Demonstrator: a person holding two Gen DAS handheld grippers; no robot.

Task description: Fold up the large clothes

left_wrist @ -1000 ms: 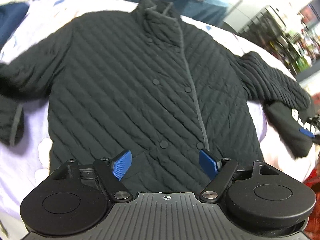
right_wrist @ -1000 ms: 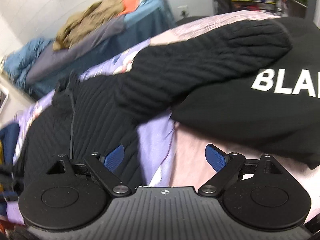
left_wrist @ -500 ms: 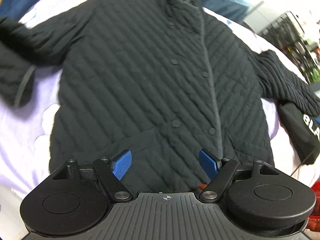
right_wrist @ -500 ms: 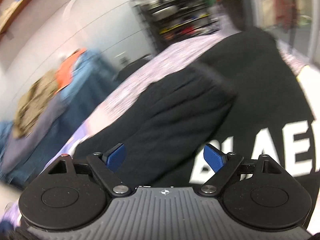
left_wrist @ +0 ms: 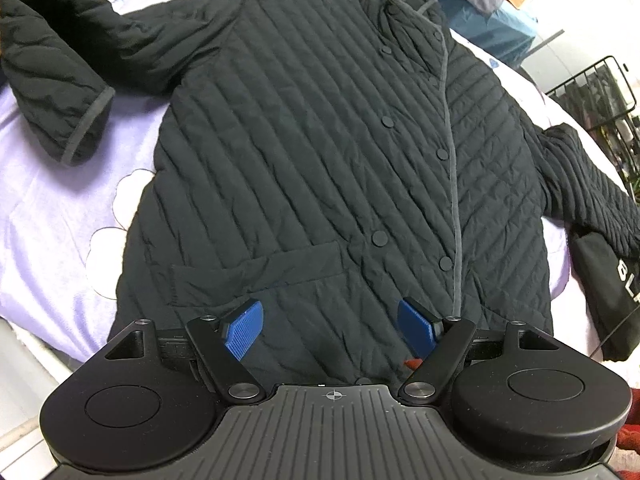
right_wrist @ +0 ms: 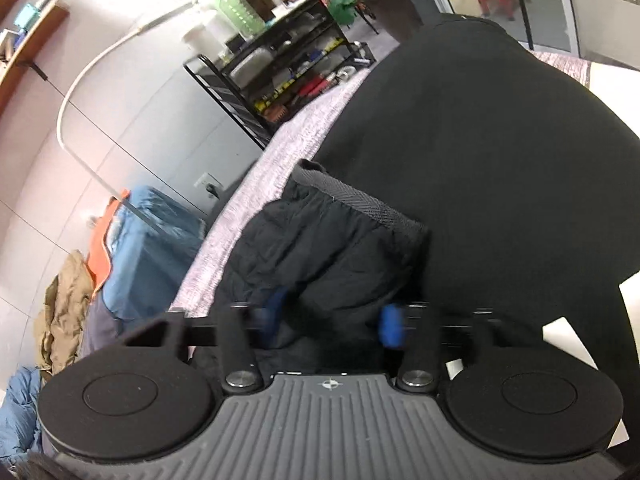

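Quilted black jacket [left_wrist: 320, 152] spread front-up on the lavender bedsheet [left_wrist: 60, 208], collar at the far end, hem at the near edge; long axis of the body running near to far, sleeves reaching out left and right. Left gripper [left_wrist: 330, 326] poised above the hem near the lower pocket, jaws wide, nothing between the pads, no contact with the cloth visible. Right sleeve [left_wrist: 580, 184] extending toward the far right of the spread, its cuff [right_wrist: 360, 204] lying over a separate black garment [right_wrist: 500, 140]. Right gripper [right_wrist: 330, 318] placed directly at that sleeve end, jaws just closing to a narrow gap around the quilted fabric, sleeve material between the blurred blue pads; firm pinch not confirmable through the motion blur. Governing relation for the coming move: sleeve axis crosswise to the jacket body, with the right hand the nearer tool, so a likely inward fold means drawing the cuff leftward across the chest. Left sleeve [left_wrist: 56, 80] bent back at the far left, well apart from either gripper.
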